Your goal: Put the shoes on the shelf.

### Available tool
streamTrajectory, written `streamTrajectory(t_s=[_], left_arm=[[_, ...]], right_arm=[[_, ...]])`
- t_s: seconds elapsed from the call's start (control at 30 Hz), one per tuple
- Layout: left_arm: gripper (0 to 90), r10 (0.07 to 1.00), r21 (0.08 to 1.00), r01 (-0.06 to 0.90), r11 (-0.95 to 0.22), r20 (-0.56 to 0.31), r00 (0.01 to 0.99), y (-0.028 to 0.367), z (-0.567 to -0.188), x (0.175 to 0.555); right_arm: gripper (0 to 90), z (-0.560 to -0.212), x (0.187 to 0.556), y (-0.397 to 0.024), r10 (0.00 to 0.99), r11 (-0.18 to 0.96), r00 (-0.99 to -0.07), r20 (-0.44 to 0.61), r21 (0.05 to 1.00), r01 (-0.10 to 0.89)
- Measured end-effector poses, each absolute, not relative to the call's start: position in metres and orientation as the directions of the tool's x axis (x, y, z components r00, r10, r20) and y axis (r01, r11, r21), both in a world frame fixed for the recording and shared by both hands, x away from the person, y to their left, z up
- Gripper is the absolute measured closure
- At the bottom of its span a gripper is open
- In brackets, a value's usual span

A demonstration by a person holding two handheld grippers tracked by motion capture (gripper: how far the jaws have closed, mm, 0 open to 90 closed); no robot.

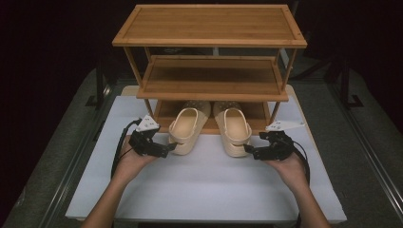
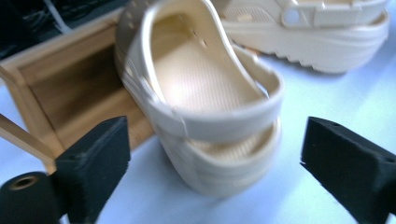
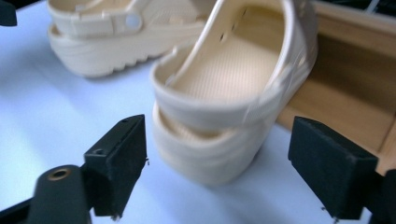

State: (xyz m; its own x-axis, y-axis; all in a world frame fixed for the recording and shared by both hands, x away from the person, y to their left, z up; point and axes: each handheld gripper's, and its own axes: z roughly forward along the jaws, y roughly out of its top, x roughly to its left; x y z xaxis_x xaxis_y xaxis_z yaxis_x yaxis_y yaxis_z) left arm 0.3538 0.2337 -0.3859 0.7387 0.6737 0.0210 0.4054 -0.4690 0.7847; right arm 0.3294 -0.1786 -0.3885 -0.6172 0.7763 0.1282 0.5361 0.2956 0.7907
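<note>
Two cream clogs rest with their toes on the bottom shelf [image 1: 260, 113] of a bamboo rack [image 1: 209, 26] and their heels out on the white table top [image 1: 209, 185]. My left gripper [image 1: 170, 148] is open at the heel of the left clog [image 1: 185, 129]. In the left gripper view that clog [image 2: 205, 93] lies just ahead, between the wide jaws of my gripper [image 2: 217, 140], and neither pad touches it. My right gripper [image 1: 248, 151] is open at the heel of the right clog [image 1: 236, 130]. In the right gripper view the right clog [image 3: 229, 88] sits ahead of the spread jaws of my gripper [image 3: 222, 140], untouched.
The rack has three shelves, and its middle shelf [image 1: 211, 78] overhangs the clogs' toes. Its corner posts [image 1: 277, 110] stand beside the clogs. White table top stretches toward the person. Dark floor and metal rails [image 1: 81, 152] flank the table.
</note>
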Motion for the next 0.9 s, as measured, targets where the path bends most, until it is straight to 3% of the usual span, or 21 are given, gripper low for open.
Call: streamTrajectory(t_s=[0.1, 0.37, 0.9], left_arm=[[1.5, 0.661, 0.759, 0.424, -0.494, 0.011, 0.75, 0.234, -0.403, 0.354], [0.0, 0.645, 0.721, 0.446, -0.531, 0.002, 0.764, 0.22, -0.427, 0.371], [0.0, 0.627, 0.725, 0.429, -0.539, 0.005, 0.779, 0.209, -0.443, 0.382]], right_arm=[[14.5, -0.4, 0.328, -0.178, 0.771, 0.316, -0.622, 0.138, 0.765, 0.561], [13.5, -0.423, 0.338, -0.167, 0.755, 0.367, -0.645, 0.121, 0.737, 0.568], [10.5, -0.437, 0.356, -0.162, 0.713, 0.341, -0.681, 0.167, 0.767, 0.544]])
